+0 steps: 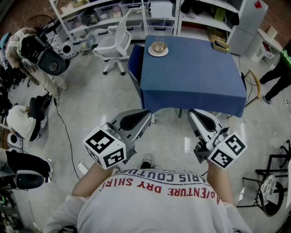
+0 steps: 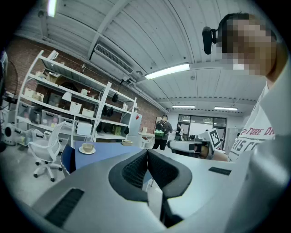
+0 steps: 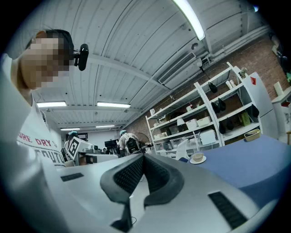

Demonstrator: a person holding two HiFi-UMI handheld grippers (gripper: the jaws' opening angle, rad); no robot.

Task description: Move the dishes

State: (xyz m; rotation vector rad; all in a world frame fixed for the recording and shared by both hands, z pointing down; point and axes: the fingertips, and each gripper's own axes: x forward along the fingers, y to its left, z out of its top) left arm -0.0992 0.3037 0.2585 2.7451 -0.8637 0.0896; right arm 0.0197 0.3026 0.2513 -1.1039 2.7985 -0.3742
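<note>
A blue-clothed table (image 1: 191,77) stands ahead of me. A glass cup on a cream saucer (image 1: 158,48) sits at its far left corner, and a small yellow-rimmed dish (image 1: 221,45) at its far right corner. My left gripper (image 1: 144,114) and right gripper (image 1: 193,113) hang side by side short of the table's near edge, above the floor, both shut with nothing between the jaws. The cup and saucer (image 2: 87,148) show far off in the left gripper view, past the closed jaws. In the right gripper view the cup and saucer (image 3: 197,158) and the dish (image 3: 251,135) are likewise distant.
A white office chair (image 1: 113,43) stands left of the table, white shelving (image 1: 136,11) behind it. A wooden chair (image 1: 253,84) and a person (image 1: 277,73) are at the right. Equipment and cables (image 1: 41,54) crowd the left floor, and a black stand (image 1: 273,182) sits at lower right.
</note>
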